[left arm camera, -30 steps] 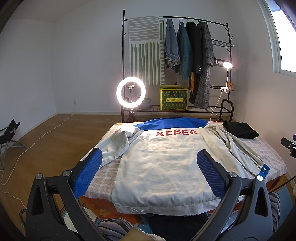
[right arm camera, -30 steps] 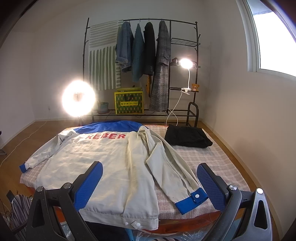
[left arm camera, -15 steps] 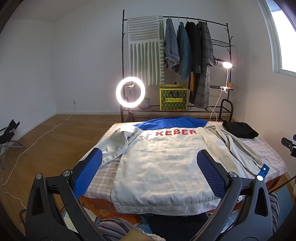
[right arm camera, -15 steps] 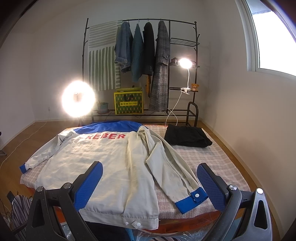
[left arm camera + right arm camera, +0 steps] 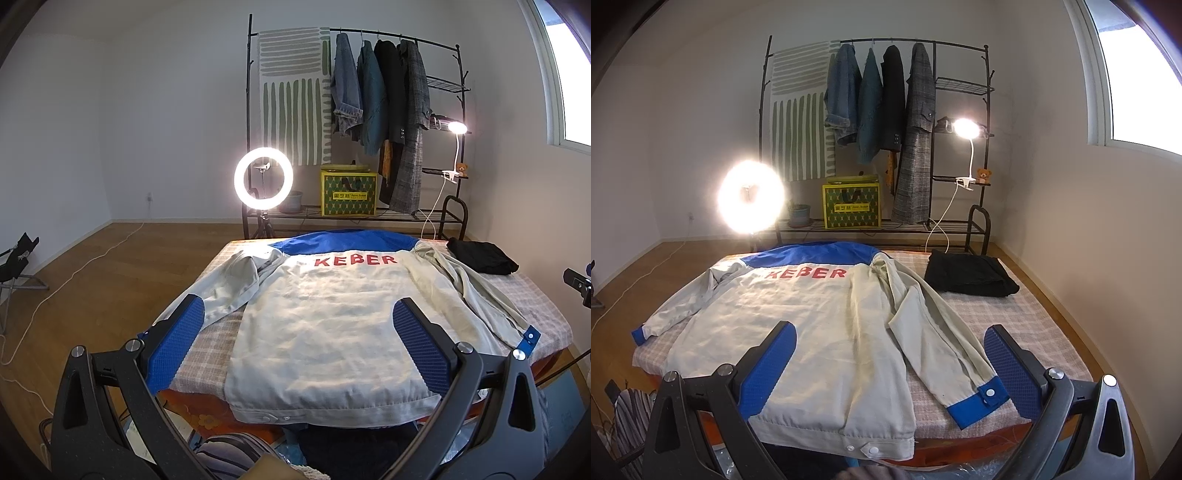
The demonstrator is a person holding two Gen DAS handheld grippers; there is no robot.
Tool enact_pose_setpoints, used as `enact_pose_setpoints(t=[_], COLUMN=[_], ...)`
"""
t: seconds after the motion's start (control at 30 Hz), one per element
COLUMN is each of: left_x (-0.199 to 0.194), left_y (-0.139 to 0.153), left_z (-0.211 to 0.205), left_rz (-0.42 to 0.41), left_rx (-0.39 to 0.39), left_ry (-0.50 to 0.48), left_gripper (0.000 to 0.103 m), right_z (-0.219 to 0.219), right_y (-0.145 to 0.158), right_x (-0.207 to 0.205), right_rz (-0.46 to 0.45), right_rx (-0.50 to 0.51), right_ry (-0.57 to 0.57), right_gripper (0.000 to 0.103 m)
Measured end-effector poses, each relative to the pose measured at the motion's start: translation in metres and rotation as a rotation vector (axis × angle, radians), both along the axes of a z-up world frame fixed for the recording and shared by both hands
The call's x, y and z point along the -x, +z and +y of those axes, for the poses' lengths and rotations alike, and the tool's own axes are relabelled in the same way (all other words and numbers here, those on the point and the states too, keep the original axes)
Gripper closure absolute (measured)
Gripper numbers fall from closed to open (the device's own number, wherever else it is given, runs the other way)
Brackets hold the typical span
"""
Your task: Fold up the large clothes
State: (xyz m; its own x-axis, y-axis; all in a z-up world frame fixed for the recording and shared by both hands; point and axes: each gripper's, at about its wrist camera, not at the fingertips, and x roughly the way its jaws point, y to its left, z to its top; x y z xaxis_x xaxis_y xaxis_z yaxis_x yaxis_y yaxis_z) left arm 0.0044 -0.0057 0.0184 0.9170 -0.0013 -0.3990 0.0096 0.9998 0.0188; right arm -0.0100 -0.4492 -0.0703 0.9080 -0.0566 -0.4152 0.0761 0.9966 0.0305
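A large beige jacket (image 5: 332, 328) with a blue yoke and red "KEBER" letters lies back up on a checked table (image 5: 218, 332), hem towards me. It also shows in the right wrist view (image 5: 820, 332). Its right sleeve with a blue cuff (image 5: 975, 398) runs down the right side; the left sleeve's blue cuff (image 5: 639, 334) lies at the left edge. My left gripper (image 5: 299, 317) is open and empty, above the near hem. My right gripper (image 5: 886, 336) is open and empty, above the hem and right sleeve.
A folded black garment (image 5: 971, 275) lies at the table's far right corner. Behind the table stand a lit ring light (image 5: 263, 178), a clothes rack (image 5: 380, 96) with hanging coats, a yellow box (image 5: 349, 192) and a clip lamp (image 5: 457, 128). Striped and dark clothes (image 5: 229, 458) lie below the near edge.
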Motion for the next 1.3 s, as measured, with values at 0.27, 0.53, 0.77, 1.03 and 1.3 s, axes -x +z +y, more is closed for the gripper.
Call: enact_pose_setpoints(t=[0.27, 0.53, 0.77, 1.03, 1.3], left_x=[-0.013, -0.024, -0.043, -0.077, -0.121], left_y=[-0.014, -0.032, -0.055, -0.099, -0.174], left_z=[0.029, 0.103, 0.189, 0.276, 0.363], left_rz=[0.019, 0.041, 0.098, 0.232, 0.365], left_rx=[0.033, 0.009, 0.106, 0.264, 0.630], left_ry=[0.035, 0.147, 0.206, 0.250, 0.292], left_gripper=[0.000, 0.000, 0.002, 0.010, 0.011], right_z=[0.024, 0.064, 0.125, 0.182, 0.222], right_y=[0.013, 0.023, 0.032, 0.036, 0.017], right_x=[-0.007, -0.022, -0.055, -0.101, -0.143], right_rz=[-0.040, -0.184, -0.151, -0.115, -0.018], right_rx=[0.012, -0.038, -0.015, -0.019, -0.020], right_ry=[0.018, 0.113, 0.259, 0.391, 0.542], right_gripper=[0.000, 0.000, 0.000, 0.000, 0.001])
